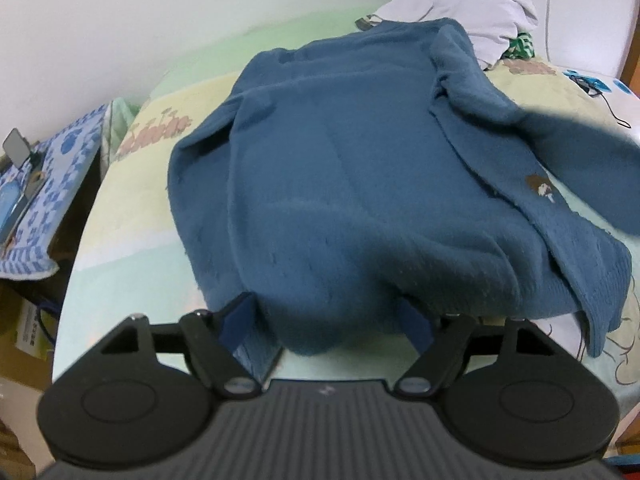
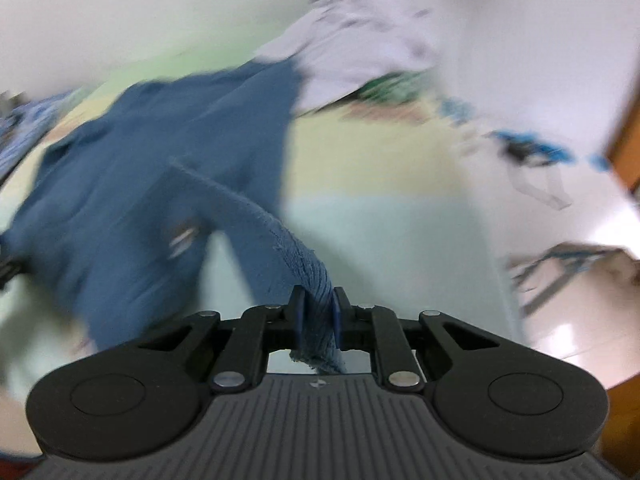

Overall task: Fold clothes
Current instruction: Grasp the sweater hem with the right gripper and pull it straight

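The left gripper (image 1: 328,320) is seen with its jaws standing wide, and the near hem of the blue sweater (image 1: 340,184) bulges between the blue pads (image 1: 236,320); whether the pads press on the cloth cannot be told. The sweater is spread on the bed (image 1: 132,248), body flat, one sleeve folded in along the left side. A small brown embroidered figure (image 1: 540,188) is shown on the right side of the sweater; no writing can be read on it.

The right gripper (image 2: 318,312) is closed narrowly on the ribbed cuff of a sleeve (image 2: 256,216), which is bunched between its pads and lifted off the sheet, the cuff's end hanging out behind the jaws. This view is heavily blurred.

The bed is covered by a pale green and yellow sheet with cartoon prints (image 1: 160,128); lettering on them is too blurred to be read. A heap of white clothes (image 1: 468,8) is piled at the far end, touching the sweater's collar end, with something green-striped (image 1: 520,46) beside it. A blue patterned cloth (image 1: 52,184) is draped over a stand left of the bed, and a small logo (image 1: 322,390) is stamped on the gripper body, unreadable.
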A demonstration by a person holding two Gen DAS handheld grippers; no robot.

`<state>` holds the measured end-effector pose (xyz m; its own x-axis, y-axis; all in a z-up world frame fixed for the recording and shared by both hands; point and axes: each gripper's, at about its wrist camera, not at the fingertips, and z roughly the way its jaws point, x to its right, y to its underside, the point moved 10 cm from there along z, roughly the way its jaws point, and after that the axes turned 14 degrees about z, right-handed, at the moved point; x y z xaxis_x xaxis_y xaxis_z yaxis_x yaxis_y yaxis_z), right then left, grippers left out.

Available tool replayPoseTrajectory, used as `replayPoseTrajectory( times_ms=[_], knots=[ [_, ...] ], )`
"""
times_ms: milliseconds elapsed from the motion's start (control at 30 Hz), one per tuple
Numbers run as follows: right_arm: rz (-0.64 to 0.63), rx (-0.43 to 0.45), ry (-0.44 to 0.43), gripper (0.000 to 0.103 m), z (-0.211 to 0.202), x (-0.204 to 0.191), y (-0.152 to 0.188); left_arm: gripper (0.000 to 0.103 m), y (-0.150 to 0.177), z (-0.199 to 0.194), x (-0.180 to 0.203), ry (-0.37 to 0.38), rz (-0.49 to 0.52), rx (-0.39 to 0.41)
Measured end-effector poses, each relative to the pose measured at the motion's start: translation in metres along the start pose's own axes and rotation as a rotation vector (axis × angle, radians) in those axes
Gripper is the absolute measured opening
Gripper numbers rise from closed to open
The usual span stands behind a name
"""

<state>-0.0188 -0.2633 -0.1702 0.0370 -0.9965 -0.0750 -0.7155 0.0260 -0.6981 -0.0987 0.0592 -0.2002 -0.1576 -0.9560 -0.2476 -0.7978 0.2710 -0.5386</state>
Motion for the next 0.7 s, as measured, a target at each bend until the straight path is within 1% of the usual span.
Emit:
replayPoseTrajectory(
  times_ms=[100,200,267,333,433,500,567,633,667,700],
  knots=[
    [-0.004,0.088,0.135,0.013,0.008,0.028,-0.03,0.076,-0.002,0.002,-0.002,0.017,-0.005,0.001],
    [-0.04,0.159,0.264,0.013,0.022,0.053,-0.056,0.076,-0.004,0.007,-0.002,0.027,-0.006,-0.025],
    [-0.065,0.177,0.347,0.013,0.039,0.064,-0.067,0.076,-0.007,0.009,-0.003,0.037,-0.02,-0.041],
    [-0.048,0.153,0.39,0.013,0.06,0.075,-0.069,0.076,-0.009,0.011,-0.003,0.041,-0.035,-0.055],
    [0.002,0.083,0.421,0.013,0.089,0.082,-0.061,0.076,-0.011,0.014,-0.005,0.043,-0.07,-0.084],
    [0.006,0.055,0.429,0.014,0.101,0.08,-0.055,0.076,-0.011,0.015,-0.005,0.038,-0.086,-0.097],
    [0.014,0.029,0.441,0.018,0.1,0.079,-0.051,0.076,-0.012,0.015,-0.005,0.028,-0.089,-0.106],
    [0.022,0.002,0.454,0.025,0.099,0.077,-0.048,0.076,-0.013,0.015,-0.003,0.016,-0.084,-0.113],
    [0.055,0.0,0.439,0.027,0.09,0.073,-0.048,0.076,-0.013,0.016,-0.003,0.011,-0.085,-0.117],
    [0.1,0.011,0.403,0.03,0.078,0.067,-0.048,0.076,-0.012,0.016,-0.002,0.006,-0.087,-0.12]
  ],
)
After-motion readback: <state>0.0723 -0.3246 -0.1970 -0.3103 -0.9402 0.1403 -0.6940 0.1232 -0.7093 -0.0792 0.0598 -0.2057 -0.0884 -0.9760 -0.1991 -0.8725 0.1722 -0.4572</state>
